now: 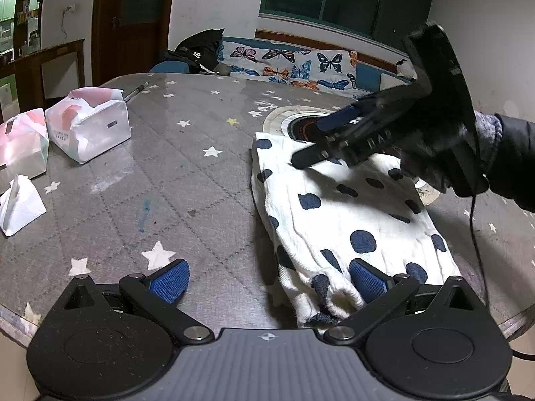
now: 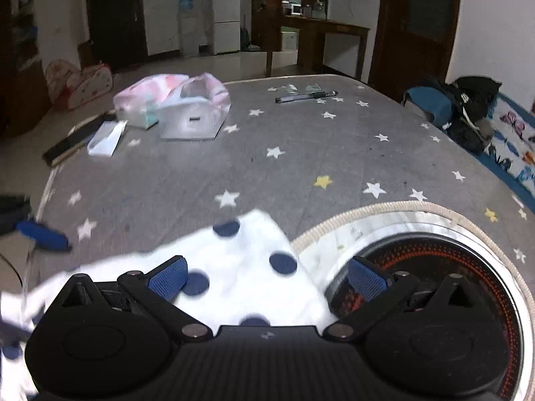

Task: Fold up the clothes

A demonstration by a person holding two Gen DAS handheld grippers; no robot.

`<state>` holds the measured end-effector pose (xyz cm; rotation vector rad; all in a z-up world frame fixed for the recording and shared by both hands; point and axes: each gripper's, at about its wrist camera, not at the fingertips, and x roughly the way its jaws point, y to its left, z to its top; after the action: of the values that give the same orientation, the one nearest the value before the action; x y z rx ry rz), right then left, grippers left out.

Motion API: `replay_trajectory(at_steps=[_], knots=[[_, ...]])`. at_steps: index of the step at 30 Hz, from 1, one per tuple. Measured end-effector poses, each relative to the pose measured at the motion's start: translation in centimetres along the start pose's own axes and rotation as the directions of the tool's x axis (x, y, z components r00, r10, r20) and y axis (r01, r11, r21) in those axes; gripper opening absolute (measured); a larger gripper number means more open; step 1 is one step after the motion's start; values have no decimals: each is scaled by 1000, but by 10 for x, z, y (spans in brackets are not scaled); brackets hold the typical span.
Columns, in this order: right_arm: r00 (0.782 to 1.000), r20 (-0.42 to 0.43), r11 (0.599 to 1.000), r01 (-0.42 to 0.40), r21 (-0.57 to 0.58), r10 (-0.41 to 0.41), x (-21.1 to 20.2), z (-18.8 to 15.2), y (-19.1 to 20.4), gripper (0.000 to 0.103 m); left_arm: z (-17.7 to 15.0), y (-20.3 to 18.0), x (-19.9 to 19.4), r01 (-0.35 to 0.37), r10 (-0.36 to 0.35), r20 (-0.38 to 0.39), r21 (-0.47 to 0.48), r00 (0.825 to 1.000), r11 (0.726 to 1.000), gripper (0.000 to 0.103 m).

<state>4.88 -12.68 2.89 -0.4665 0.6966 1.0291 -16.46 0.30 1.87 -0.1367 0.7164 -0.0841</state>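
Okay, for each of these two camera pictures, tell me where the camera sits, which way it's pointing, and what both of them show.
Left wrist: sits on the left gripper, open, looking across the table toward the bench and window; the right gripper and a gloved hand show over the spotted cloth.
Right wrist: sits on the right gripper, open, looking over the cloth's far corner toward the fridge; the left gripper's blue finger shows at the left edge.
Shared: cloth, star-patterned table, round burner, tissue packs.
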Motion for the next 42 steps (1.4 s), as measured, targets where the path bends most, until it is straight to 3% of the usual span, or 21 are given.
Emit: replay_trajectory(at_steps=[5,11,15,19,29,33,37,42], knots=[[995,-25,995,97,35,-96,18,-3,-19,103,0,-1,0,-10,10,-3,5,1000,1000,103],[971,-8,964,237,116,-238,16,4,-45,103,1,-1,-1,-14,14,-6,4,1000,1000,103],[979,0,973,201,115,-202,-9,-4,-46,103,3,-1,-1,-19,19,-1,4,1000,1000,103],[990,-2,989,143,21,-143,-31,-24,-18,103,2,-3,-1,-22,22,0,12,1000,1000,103],[949,-24,934,314,168,-315,-59,-57,-59,103,-5,-2,-22,-13,10,42,66,999,998,103],[963,-6,938,263,225,-268,-76,-63,-65,103,-13,-2,-37,27,-34,50,121,998,992,103],[977,-9,957,212,197,-215,-75,-72,-54,103,-23,-7,-42,60,-66,25,176,998,982,103],[952,-71,936,305,178,-297,-70,-86,-53,103,-32,-17,-34,30,-32,5,224,999,974,103]])
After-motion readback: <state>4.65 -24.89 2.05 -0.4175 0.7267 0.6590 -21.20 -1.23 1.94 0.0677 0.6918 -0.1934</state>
